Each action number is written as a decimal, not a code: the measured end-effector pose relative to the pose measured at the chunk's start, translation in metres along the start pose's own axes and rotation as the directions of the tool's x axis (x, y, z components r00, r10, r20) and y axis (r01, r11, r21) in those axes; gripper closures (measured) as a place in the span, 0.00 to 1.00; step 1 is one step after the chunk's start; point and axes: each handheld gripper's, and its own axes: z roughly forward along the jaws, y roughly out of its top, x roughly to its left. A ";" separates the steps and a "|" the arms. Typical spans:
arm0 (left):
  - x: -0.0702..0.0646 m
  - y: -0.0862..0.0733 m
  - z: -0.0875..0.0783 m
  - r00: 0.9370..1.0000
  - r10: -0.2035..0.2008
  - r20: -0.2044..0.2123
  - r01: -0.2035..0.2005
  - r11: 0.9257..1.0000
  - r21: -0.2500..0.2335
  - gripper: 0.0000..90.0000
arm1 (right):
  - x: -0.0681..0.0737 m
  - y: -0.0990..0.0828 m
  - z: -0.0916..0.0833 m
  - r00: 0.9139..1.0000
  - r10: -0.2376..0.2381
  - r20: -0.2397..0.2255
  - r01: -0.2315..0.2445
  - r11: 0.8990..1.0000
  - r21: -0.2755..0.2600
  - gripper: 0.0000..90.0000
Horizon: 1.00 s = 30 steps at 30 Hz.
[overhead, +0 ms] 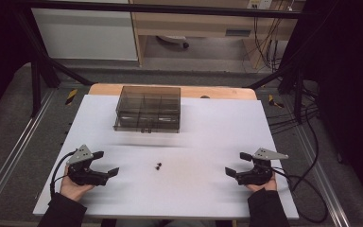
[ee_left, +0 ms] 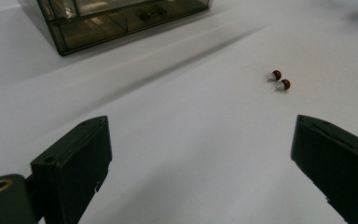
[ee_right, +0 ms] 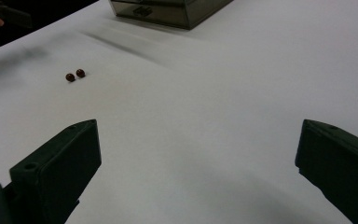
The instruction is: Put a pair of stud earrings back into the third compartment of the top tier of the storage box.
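White tabletop (overhead: pixel 208 137), seen from the person's side, carrying a smoke-tinted clear plastic compartment box (overhead: pixel 147 108) at its far edge. Landmark: the box. Two small dark-red beads (overhead: pixel 158 166) lie on the bare surface on the near side of the box, well apart from it, roughly below its middle. In the left gripper view the beads (ee_left: pixel 279 80) are reddish-brown, each with a pale, silvery stub at one end; they lie just beside each other, almost touching, and both stubs point the same way, towards the left of that view. The line through the pair runs at a slant to the box's front wall. In the right gripper view the beads (ee_right: pixel 75 75) appear as two round dark dots side by side; the stubs cannot be made out there.

Left claw (overhead: pixel 105 163): held in the person's left hand, near and to the left of the box, jaws wide apart, clasping nothing. Right claw (overhead: pixel 236 163): held in the right hand, near and to the right of the box, jaws likewise wide apart. The beads lie between the two claws, nearer the left one, touched by neither.
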 end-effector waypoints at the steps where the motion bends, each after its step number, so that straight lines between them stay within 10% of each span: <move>1: -0.001 0.001 0.000 1.000 0.000 0.003 0.000 1.000 0.000 0.06 | 0.000 0.000 0.000 1.000 0.000 -0.001 0.000 1.000 0.000 0.01; 30: -0.063 0.039 0.065 0.992 0.113 0.060 -0.120 0.984 0.132 0.13 | 0.000 0.000 0.001 1.000 -0.003 0.001 0.003 1.000 0.014 0.01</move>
